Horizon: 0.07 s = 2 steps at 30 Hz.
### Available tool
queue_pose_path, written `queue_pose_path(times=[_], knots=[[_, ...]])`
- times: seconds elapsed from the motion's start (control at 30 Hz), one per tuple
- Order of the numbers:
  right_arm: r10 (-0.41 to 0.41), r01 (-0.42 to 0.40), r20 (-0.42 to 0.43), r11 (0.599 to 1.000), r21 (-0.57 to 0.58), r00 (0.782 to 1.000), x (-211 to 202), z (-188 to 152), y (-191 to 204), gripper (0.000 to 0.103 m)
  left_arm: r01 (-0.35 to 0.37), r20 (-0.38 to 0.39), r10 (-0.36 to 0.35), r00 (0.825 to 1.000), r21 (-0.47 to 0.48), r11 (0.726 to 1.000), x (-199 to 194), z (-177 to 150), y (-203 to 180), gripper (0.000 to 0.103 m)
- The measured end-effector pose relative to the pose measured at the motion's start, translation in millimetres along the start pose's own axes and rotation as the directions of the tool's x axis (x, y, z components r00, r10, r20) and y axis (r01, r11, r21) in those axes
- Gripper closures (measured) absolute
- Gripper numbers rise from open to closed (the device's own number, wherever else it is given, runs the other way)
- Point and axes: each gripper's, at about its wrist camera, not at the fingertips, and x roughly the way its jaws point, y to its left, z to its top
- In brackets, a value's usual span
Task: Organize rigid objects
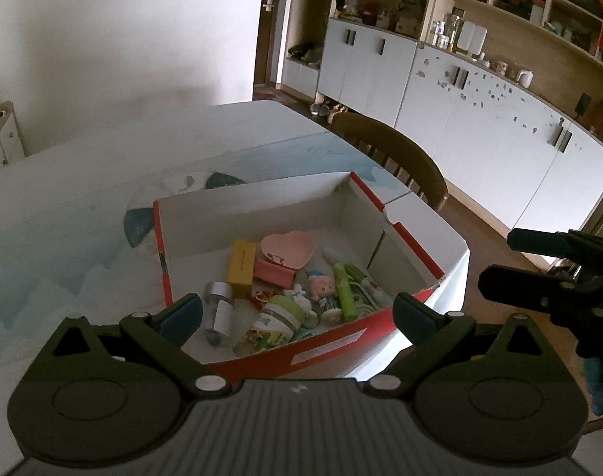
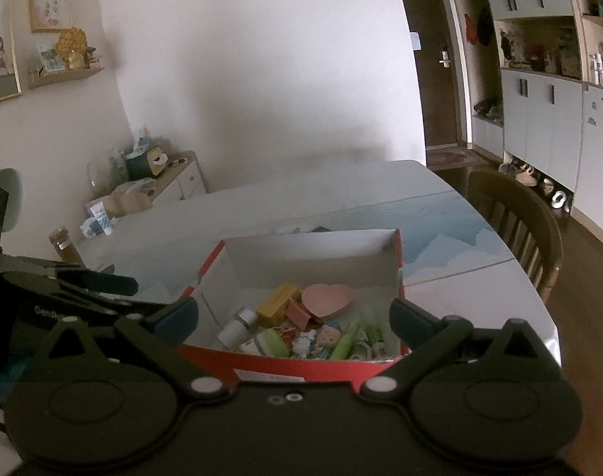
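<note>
A red and white cardboard box (image 1: 329,339) (image 2: 301,369) stands on the table near its front edge, filled with small items: a pink heart dish (image 1: 288,249) (image 2: 327,298), a yellow box (image 1: 241,267) (image 2: 278,303), a clear bottle with a silver cap (image 1: 218,311), a green-lidded jar (image 1: 273,325), a small doll (image 1: 324,291) and green markers (image 1: 345,291). My left gripper (image 1: 297,313) hovers open above the box's near wall, empty. My right gripper (image 2: 293,319) is open too, just before the same wall, holding nothing.
The table (image 1: 83,206) carries a pale blue mountain-pattern cloth. A wooden chair (image 1: 396,158) (image 2: 527,222) stands at its right side. White cabinets (image 1: 480,119) line the right wall. A low cabinet (image 2: 174,182) with clutter stands at the back left.
</note>
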Motion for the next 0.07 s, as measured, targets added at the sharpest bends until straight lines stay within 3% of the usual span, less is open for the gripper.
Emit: queue_pose_path(times=[0.07], knots=[[-0.002,0.002,0.002,1.0,0.007,1.0,0.0,0.0,-1.4,0.0,0.001,0.0,-0.001,1.0,0.002,1.0,0.2,0.4,-0.7,0.0]])
